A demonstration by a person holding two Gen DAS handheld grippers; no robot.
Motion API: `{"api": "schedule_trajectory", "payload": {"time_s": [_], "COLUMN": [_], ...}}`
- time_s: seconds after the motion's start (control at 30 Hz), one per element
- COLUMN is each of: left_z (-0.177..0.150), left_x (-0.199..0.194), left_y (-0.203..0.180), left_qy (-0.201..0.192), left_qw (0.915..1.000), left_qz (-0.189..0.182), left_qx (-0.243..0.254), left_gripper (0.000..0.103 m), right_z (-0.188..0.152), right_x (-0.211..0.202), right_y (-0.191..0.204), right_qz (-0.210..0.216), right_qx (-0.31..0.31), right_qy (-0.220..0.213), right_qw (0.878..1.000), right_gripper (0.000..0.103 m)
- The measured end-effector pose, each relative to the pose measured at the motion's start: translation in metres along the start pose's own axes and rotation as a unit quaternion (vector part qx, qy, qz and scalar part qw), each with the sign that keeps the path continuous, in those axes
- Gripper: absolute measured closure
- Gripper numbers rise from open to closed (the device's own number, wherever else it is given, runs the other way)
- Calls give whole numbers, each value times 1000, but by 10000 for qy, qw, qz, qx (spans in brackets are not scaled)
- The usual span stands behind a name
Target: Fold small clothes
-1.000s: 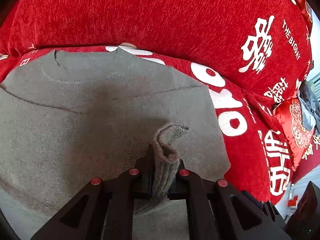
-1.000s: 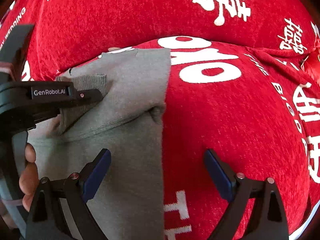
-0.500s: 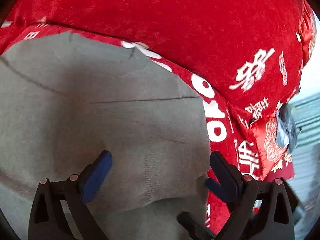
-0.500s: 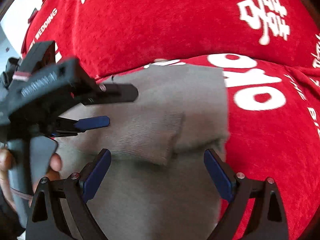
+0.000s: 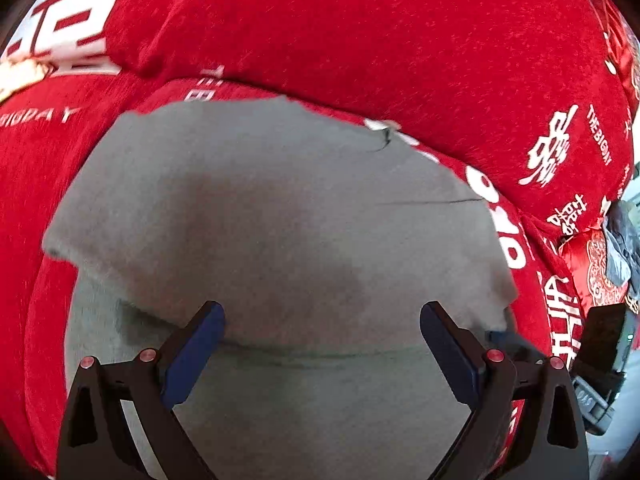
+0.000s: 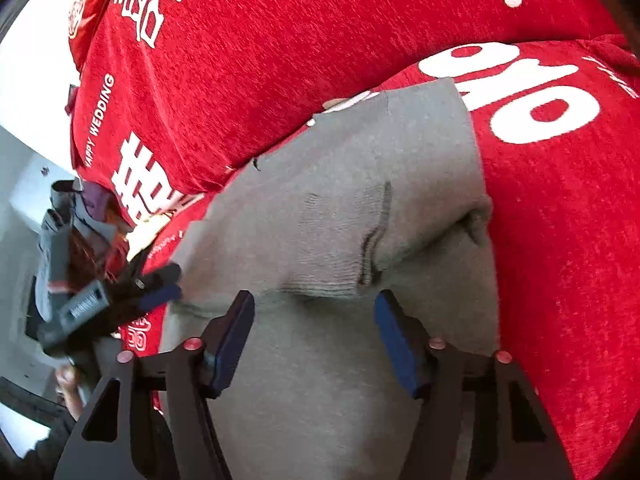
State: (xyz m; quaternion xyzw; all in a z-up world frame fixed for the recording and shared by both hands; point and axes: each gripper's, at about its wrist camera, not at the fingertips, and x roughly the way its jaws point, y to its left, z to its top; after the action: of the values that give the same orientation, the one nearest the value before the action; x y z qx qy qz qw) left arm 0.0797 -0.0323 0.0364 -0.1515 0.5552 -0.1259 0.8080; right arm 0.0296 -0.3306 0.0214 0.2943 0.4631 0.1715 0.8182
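Left wrist view, nearest first: the left gripper (image 5: pixel 322 340), black-framed with blue pads, has its jaws wide apart and holds nothing. Its fingertips (image 5: pixel 200 332) hover over the grey knitted garment (image 5: pixel 280 220), which lies spread on the red plush sofa cover with white lettering (image 5: pixel 24 200). A fold line crosses the garment just ahead of the jaws, with an upper layer lying over the lower one. Farther on, the garment's far edge meets the base of the red backrest cushion (image 5: pixel 360 32). At the right edge, a small red embroidered pillow (image 5: pixel 596 276) sits beside a dark grey bundle, too blurred to identify.

Right wrist view, nearest first: the right gripper (image 6: pixel 314 336), of the same build, has its jaws apart and empty, though narrower than the left pair. Directly ahead of them lies the ribbed cuff of a folded sleeve (image 6: pixel 332 276), resting on the garment's body (image 6: pixel 360 168). The garment's right edge runs alongside large white characters on the sofa cover (image 6: pixel 560 240). At left, the left gripper (image 6: pixel 160 286) appears blurred at the garment's left edge; whether it touches the cloth cannot be told. Beyond it, a heap of mixed items (image 6: pixel 76 220) is indistinct. The backrest cushion (image 6: pixel 280 40) rises behind.
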Motion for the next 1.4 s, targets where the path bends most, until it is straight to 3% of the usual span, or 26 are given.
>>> {"api": "schedule_trajectory", "payload": {"time_s": [0.2,0.4,0.63,0.67,0.7,0.77,0.9,1.0,1.07,1.2,1.3,1.4], "left_z": [-3,-8,-9,-8,-7,-2,9,20,30,43,49,58], "left_x": [0,1,-14,-16,-16,-16,-17,-25,-20,9,-3,-23], "left_y": [-2,-3,17,23,28,38,43,46,56,91,101,110], "left_qy": [-35,-26,-211,-238,-245,-233,-293,-547,-583,-125,-244,-616], "left_qw": [9999,9998,9997,9995,9992,9987,9984,9975,9970,9958,9953,9930], "left_qz": [28,26,-5,-1,6,42,137,63,79,309,47,-141], "left_qx": [126,180,-124,-223,-301,-442,-458,-452,-503,-853,-938,-998], "left_gripper": [5,5,5,5,5,5,5,5,5,5,5,5], "right_z": [4,12,26,27,28,31,50,64,70,71,63,54], "right_x": [6,8,32,34,36,35,-2,-22,-20,4,11,17], "right_y": [12,14,-3,-1,1,5,30,37,30,-2,-24,-33], "right_qz": [-154,-481,-285,-327,-439,-449,-191,-178,-369,-911,-941,-1117], "right_qx": [-63,59,636,554,419,328,-42,-207,-282,-163,83,22], "right_qy": [-72,-207,-160,-136,-49,18,-593,-883,-820,-482,-413,-347], "right_qw": [9998,9986,9974,9978,9981,9985,9980,9957,9955,9945,9947,9931], "right_gripper": [52,52,52,69,96,96,96,97,97,96,96,97]}}
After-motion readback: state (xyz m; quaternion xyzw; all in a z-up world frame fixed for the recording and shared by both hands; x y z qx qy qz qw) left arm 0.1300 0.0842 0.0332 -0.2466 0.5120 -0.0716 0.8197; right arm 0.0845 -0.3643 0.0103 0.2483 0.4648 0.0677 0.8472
